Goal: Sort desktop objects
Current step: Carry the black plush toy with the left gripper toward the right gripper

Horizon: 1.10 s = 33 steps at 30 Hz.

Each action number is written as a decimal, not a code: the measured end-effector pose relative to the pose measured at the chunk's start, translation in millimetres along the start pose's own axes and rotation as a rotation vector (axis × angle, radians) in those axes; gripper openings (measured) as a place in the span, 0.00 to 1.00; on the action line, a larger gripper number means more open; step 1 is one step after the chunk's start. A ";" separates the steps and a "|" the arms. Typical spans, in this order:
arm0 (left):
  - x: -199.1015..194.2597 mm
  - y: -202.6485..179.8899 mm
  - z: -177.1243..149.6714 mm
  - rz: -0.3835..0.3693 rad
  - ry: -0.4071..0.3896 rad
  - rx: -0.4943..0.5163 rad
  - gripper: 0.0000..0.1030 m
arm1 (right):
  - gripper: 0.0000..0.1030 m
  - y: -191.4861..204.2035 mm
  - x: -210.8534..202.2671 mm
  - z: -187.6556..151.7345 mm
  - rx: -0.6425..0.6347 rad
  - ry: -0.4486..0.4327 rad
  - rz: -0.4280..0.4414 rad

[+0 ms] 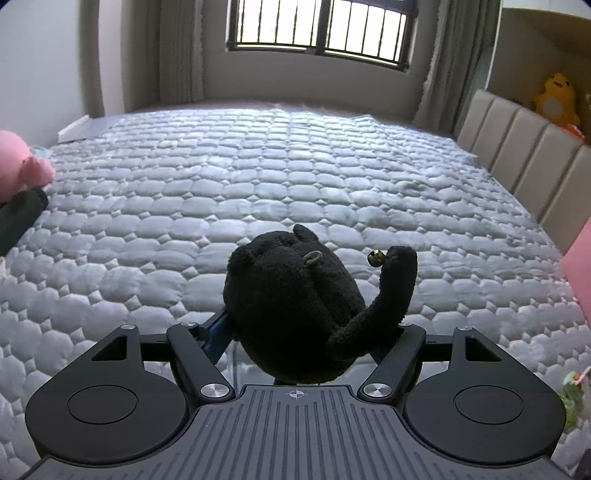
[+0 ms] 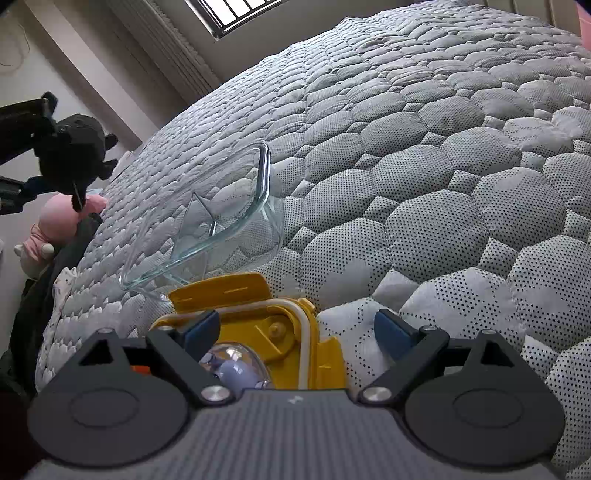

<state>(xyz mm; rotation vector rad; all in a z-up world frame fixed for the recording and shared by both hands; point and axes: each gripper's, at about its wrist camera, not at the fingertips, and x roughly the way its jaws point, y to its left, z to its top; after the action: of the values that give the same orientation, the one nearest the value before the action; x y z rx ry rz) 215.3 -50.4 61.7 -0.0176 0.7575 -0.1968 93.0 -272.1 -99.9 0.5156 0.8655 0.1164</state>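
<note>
My left gripper (image 1: 295, 332) is shut on a black plush cat (image 1: 295, 302) with a small gold bell (image 1: 376, 257) on its tail, held above the quilted bed (image 1: 258, 177). In the right wrist view the cat (image 2: 74, 155) hangs in the left gripper at the far left, above the bed's edge. My right gripper (image 2: 295, 332) is open and low over a yellow lid (image 2: 280, 325) that lies on the bed. A clear glass container (image 2: 221, 218) lies just beyond the lid. A small purple and clear object (image 2: 236, 365) shows under the gripper.
A pink plush toy (image 2: 59, 225) and dark clothing (image 2: 33, 295) lie at the bed's left edge; the pink toy also shows in the left wrist view (image 1: 22, 166). A padded headboard (image 1: 524, 155), a yellow plush (image 1: 556, 99) and a window (image 1: 321, 29) are beyond.
</note>
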 end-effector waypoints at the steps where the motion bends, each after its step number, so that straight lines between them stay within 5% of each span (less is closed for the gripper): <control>1: -0.1 0.0 -1.2 -0.002 0.006 0.001 0.74 | 0.89 0.0 -0.3 -0.3 0.000 -0.001 0.001; 10: -12.7 -2.8 10.4 -0.026 -0.074 -0.009 0.74 | 0.90 1.2 -0.1 -2.7 -0.004 0.001 -0.004; 26: 61.0 4.0 -30.8 0.084 0.129 -0.012 0.77 | 0.92 1.6 2.3 -6.1 -0.027 0.004 -0.010; 29: 62.6 2.8 -37.3 0.104 0.118 0.008 0.89 | 0.92 2.2 2.9 -6.1 -0.028 0.004 -0.011; 33: 58.8 0.0 -36.4 0.116 0.093 0.018 0.91 | 0.93 2.8 3.4 -6.5 -0.030 0.004 -0.013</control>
<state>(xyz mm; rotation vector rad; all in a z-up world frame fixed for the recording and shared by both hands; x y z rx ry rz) 232.1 -59.1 -4.7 0.0532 0.8466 -0.0941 90.6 -266.2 -104.4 0.4817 0.8694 0.1183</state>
